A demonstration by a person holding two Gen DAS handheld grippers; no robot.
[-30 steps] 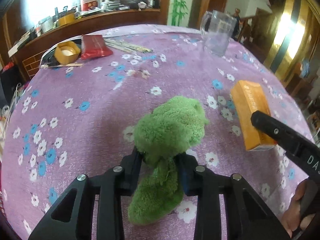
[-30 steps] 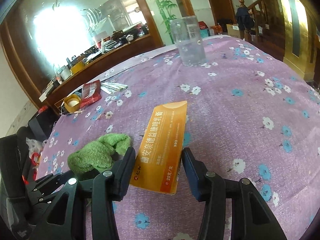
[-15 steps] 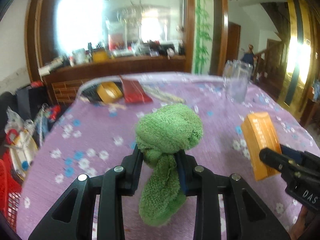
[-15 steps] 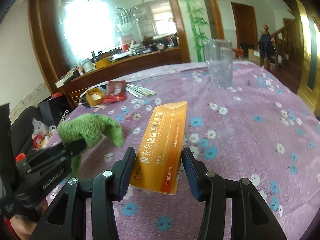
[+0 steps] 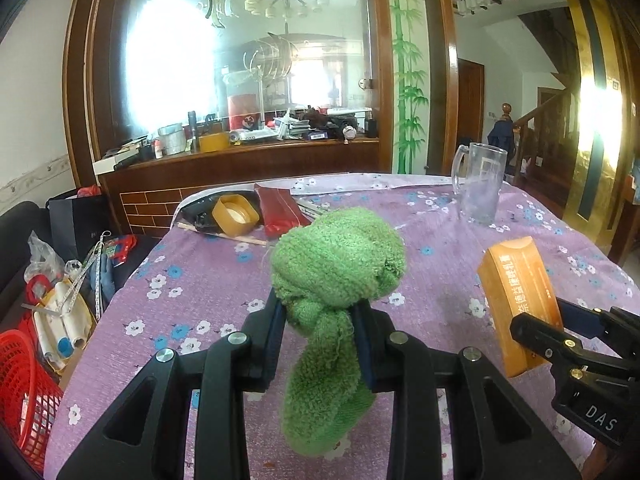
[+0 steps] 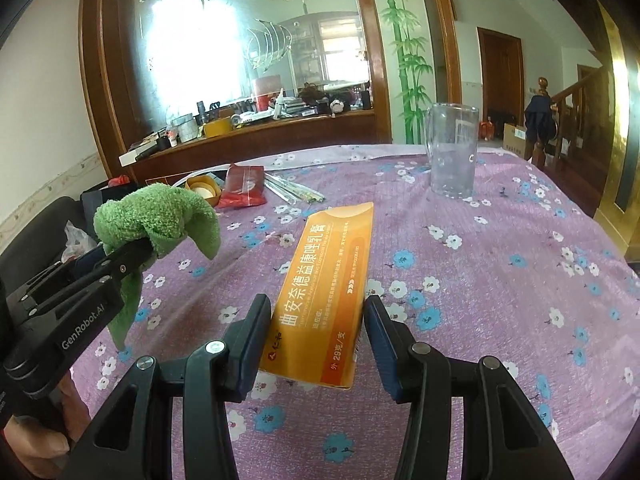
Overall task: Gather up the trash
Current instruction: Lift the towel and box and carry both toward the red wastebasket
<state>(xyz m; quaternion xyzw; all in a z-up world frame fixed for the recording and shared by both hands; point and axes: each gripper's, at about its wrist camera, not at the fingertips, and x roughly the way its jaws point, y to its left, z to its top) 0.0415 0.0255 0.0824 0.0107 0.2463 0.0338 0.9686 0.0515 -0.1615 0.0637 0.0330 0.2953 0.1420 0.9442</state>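
Note:
My left gripper [image 5: 318, 316] is shut on a crumpled green cloth [image 5: 336, 268] and holds it lifted above the purple flowered table [image 5: 208, 280]; the cloth also shows at the left of the right wrist view [image 6: 160, 216]. My right gripper [image 6: 316, 320] is shut on an orange box [image 6: 324, 296] with Chinese print and holds it above the table; the box also shows at the right of the left wrist view [image 5: 520, 296].
A clear glass mug [image 5: 478, 186] stands at the far right of the table. A red packet [image 5: 280, 210], a yellow tape roll [image 5: 234, 214] and chopsticks lie at the far edge. A red basket [image 5: 24, 384] and clutter sit on the floor at left.
Both grippers have risen from the table, carrying the green cloth and the orange box upward; the views now tilt toward the room.

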